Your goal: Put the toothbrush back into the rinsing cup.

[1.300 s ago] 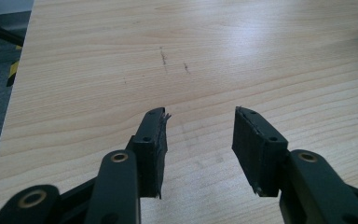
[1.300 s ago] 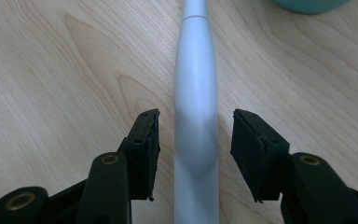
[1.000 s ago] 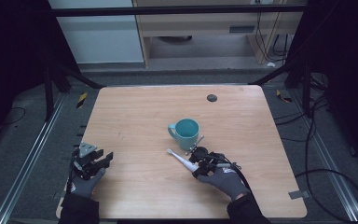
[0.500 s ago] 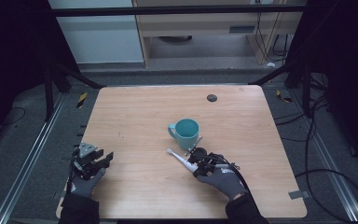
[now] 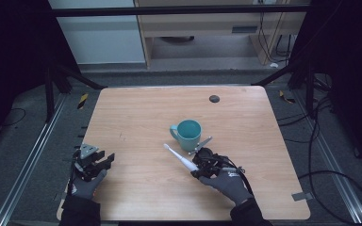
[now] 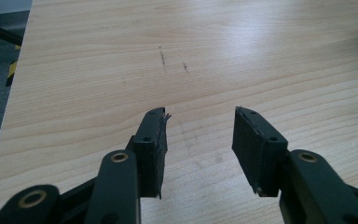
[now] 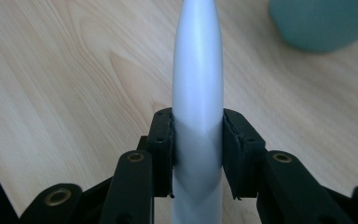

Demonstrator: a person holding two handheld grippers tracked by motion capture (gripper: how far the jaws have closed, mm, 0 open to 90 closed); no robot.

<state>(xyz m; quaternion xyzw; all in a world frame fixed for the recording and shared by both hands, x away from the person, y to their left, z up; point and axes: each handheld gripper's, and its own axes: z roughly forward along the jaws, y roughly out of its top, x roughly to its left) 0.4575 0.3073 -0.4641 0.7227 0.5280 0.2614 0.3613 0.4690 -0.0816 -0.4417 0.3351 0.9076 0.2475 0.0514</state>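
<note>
Light wooden table, square, rounded corners, small dark disc near far edge

Teal mug upright at table centre, handle toward the left in the high view; same mug as blurred teal shape at top right of right gripper view

Right gripper in gloved hand at near-right of centre, just in front of mug; jaws just closed in, now clamped on handle of white electric toothbrush; pads pressed against both sides of the white body in right gripper view

Toothbrush lying low and slanted over the tabletop, head end pointing far-left, close beside mug but apart from it; contact with the wood under it not readable

Left gripper in gloved hand at near-left corner, well apart from mug and toothbrush; jaws apart with bare wood between them, nothing held

Faint dark scuff marks on the wood ahead of left gripper
</note>
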